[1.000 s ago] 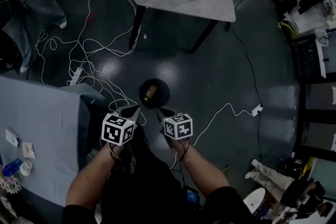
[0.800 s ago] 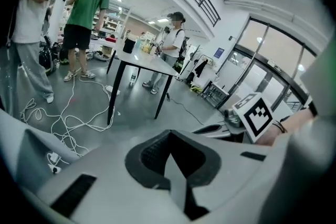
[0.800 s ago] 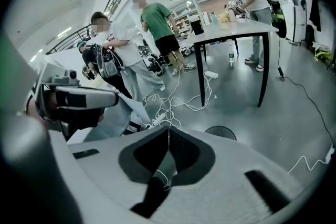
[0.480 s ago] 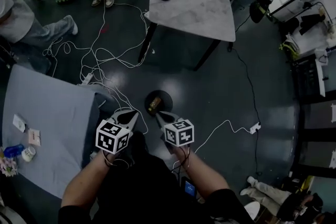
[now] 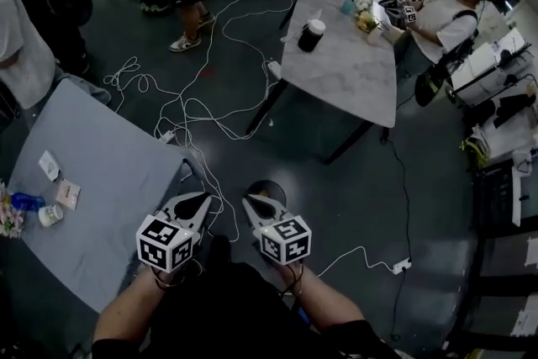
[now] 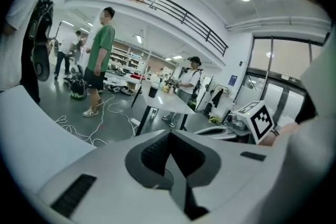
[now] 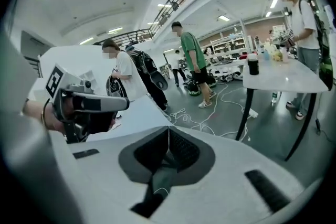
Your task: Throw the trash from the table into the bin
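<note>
Dark floor (image 5: pixel 353 172) covered in white cables (image 5: pixel 193 109), and the bin (image 5: pixel 266 186) sits just ahead, now half hidden behind the tips. Both hands have lifted away from it over the last second. The left gripper (image 5: pixel 198 199) and right gripper (image 5: pixel 250 203) each have their fingers clenched on nothing, so I'd guess 1 drop is done. The leftover trash is a blue bottle (image 5: pixel 25 202), a cup (image 5: pixel 50 215) and 2 packets (image 5: pixel 67 194). It all lies on the bench (image 5: pixel 109 172), well off to the left of the fingers.
</note>
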Demonstrator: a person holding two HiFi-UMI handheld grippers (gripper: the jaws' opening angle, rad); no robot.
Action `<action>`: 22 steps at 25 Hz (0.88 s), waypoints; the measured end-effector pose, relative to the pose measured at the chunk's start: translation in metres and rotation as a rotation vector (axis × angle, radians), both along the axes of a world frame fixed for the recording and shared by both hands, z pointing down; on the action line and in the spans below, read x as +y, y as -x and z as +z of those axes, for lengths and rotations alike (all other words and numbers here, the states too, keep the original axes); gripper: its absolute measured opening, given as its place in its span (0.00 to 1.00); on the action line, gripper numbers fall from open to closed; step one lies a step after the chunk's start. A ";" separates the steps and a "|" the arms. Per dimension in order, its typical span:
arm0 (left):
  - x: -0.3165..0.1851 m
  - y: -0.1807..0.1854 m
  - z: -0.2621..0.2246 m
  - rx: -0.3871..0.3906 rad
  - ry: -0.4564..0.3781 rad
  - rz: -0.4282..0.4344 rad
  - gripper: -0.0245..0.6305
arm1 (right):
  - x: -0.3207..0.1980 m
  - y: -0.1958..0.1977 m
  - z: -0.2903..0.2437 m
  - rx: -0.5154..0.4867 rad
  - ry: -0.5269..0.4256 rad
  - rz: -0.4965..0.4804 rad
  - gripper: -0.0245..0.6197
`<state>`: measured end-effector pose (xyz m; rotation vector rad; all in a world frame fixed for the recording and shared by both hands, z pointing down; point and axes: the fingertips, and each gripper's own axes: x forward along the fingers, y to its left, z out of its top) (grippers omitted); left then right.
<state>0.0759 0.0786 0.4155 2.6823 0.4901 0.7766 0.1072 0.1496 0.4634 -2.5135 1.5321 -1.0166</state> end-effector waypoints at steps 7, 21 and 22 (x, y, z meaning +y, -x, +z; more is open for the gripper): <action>-0.060 0.041 -0.039 0.075 -0.050 -0.197 0.06 | -0.068 0.029 -0.043 0.078 -0.066 -0.200 0.05; -0.165 0.136 -0.085 0.161 -0.080 -0.516 0.06 | -0.190 0.110 -0.094 0.129 -0.146 -0.529 0.05; -0.173 0.144 -0.086 0.165 -0.081 -0.537 0.06 | -0.199 0.118 -0.095 0.131 -0.152 -0.553 0.05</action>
